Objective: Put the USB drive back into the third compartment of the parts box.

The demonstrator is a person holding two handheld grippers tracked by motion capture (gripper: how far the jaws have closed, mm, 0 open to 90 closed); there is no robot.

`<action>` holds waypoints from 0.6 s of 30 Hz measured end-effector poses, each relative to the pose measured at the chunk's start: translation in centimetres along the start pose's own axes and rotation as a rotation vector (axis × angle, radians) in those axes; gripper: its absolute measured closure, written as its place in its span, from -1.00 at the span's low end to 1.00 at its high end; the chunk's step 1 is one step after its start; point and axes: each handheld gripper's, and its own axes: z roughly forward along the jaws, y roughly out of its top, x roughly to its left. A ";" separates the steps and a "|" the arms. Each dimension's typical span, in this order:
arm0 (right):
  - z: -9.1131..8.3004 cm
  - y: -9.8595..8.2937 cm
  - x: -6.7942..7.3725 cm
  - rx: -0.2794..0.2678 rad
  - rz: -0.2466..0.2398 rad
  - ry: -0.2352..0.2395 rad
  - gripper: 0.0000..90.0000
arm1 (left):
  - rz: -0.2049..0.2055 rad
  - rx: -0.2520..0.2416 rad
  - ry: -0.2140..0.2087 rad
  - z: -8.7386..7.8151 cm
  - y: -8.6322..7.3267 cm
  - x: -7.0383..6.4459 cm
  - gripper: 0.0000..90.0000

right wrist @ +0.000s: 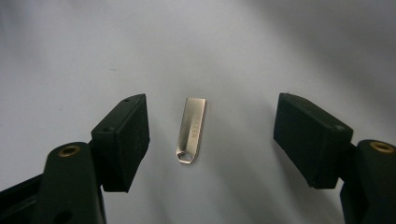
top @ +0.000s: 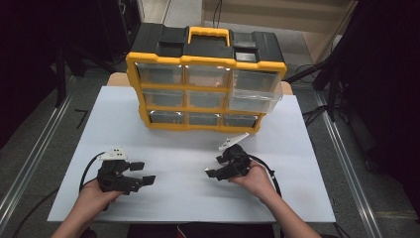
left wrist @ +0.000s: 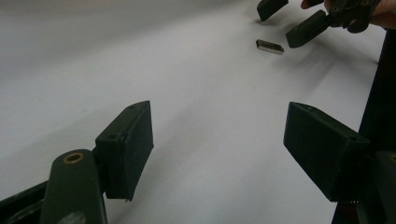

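USB stick [right wrist: 191,130] flat on desk [top: 188,198], between spread jaws of right claw [right wrist: 212,140].
Jaws straddle its long sides, ready to pinch across the width. Left claw [left wrist: 219,154] also spread, idle.

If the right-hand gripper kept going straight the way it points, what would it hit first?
Probably the small metal USB stick lying flat on the white table; it sits between the open right gripper jaws, untouched. Depth is hard to judge.
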 end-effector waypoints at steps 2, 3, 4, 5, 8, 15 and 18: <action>0.2 0.0 0.1 0.003 -0.003 0.001 -0.37 | 0.000 0.003 0.003 0.0 0.0 0.0 -0.43; 0.3 0.0 0.2 0.004 -0.002 0.005 -0.34 | 0.001 0.004 0.003 0.0 0.0 0.0 -0.43; 0.4 0.0 0.2 0.006 0.001 0.006 -0.33 | 0.001 0.004 0.004 0.0 0.0 0.0 -0.43; 0.5 0.0 0.3 0.008 0.001 0.001 -0.31 | 0.001 0.003 0.004 0.0 0.0 0.0 -0.43; 0.6 0.0 0.6 0.007 -0.018 0.002 -0.16 | 0.000 0.003 0.003 0.0 0.0 0.0 -0.43; 0.9 -0.1 1.6 0.001 -0.040 -0.047 0.08 | 0.001 0.003 0.004 0.0 0.0 0.0 -0.43; 1.1 -0.2 2.0 -0.013 -0.051 -0.078 0.37 | 0.002 0.003 0.003 0.0 0.0 0.0 -0.43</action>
